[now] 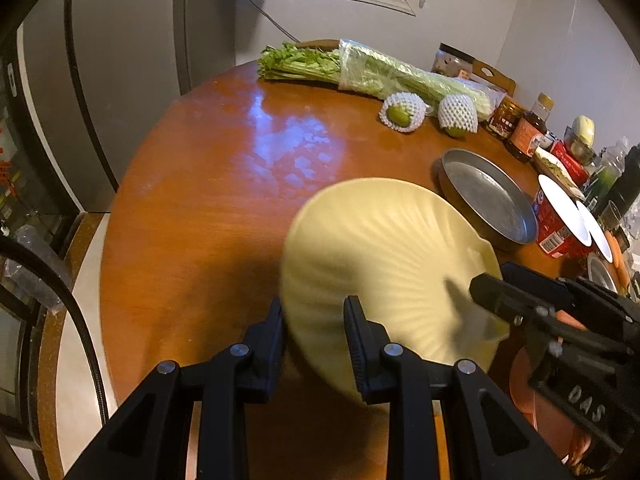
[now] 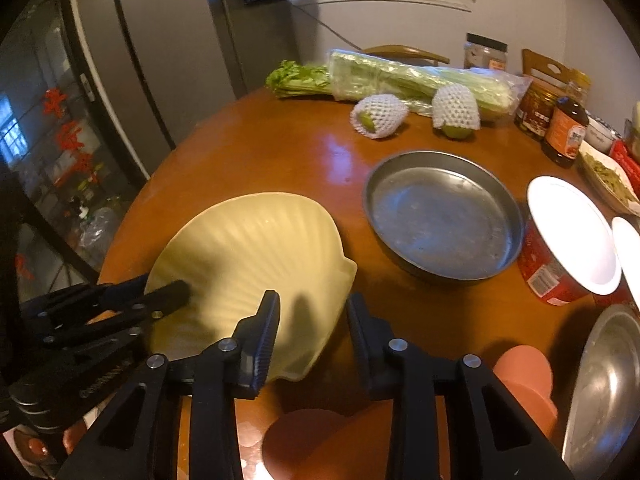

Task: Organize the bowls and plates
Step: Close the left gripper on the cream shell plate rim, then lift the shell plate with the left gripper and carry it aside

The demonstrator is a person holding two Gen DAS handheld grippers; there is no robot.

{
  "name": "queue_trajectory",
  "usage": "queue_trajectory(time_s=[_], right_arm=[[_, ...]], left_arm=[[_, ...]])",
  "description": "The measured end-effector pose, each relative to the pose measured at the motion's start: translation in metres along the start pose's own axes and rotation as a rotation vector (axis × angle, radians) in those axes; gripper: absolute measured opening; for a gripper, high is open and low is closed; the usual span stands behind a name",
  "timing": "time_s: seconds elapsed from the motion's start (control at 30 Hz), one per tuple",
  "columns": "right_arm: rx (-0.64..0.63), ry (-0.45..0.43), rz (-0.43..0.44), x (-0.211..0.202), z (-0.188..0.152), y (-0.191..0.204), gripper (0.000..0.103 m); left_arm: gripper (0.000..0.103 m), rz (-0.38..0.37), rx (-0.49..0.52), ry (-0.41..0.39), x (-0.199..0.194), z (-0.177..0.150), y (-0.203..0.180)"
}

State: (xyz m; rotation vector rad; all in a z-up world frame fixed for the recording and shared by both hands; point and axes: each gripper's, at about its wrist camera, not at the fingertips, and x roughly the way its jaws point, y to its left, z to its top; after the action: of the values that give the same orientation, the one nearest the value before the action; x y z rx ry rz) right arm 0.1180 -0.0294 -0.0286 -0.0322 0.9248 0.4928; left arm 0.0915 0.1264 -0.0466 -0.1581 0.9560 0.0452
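Observation:
A pale yellow shell-shaped plate (image 1: 384, 256) (image 2: 248, 252) is tilted above the brown round table (image 1: 208, 184). My left gripper (image 1: 314, 340) has its jaws astride the plate's near rim, with a gap showing. My right gripper (image 2: 312, 332) is also astride the plate's rim, and in the left wrist view (image 1: 486, 284) its fingers pinch the rim at the right. A round metal pan (image 2: 440, 212) (image 1: 488, 200) lies on the table to the right. White bowls (image 2: 572, 232) and a pink plate (image 2: 524, 376) lie at the right.
Celery in plastic (image 2: 400, 80), two green fruits in foam nets (image 2: 378, 116) (image 2: 456, 112) and jars and bottles (image 2: 564, 132) line the table's far side. A second metal dish (image 2: 608, 392) sits at the near right. A refrigerator (image 2: 152, 64) stands left of the table.

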Motion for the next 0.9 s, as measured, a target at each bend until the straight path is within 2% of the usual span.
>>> queue_trajectory(time_s=[0.6,0.9], right_arm=[[-0.059,0.032,0.06,-0.003,-0.014,0.028,0.035],[-0.064,0.028,0.071,-0.007,-0.02,0.032,0.035]], left_arm=[[0.029,0.037,-0.005,-0.018,0.005,0.014,0.022],[0.03,0.033,0.002,-0.032,0.01,0.021,0.025]])
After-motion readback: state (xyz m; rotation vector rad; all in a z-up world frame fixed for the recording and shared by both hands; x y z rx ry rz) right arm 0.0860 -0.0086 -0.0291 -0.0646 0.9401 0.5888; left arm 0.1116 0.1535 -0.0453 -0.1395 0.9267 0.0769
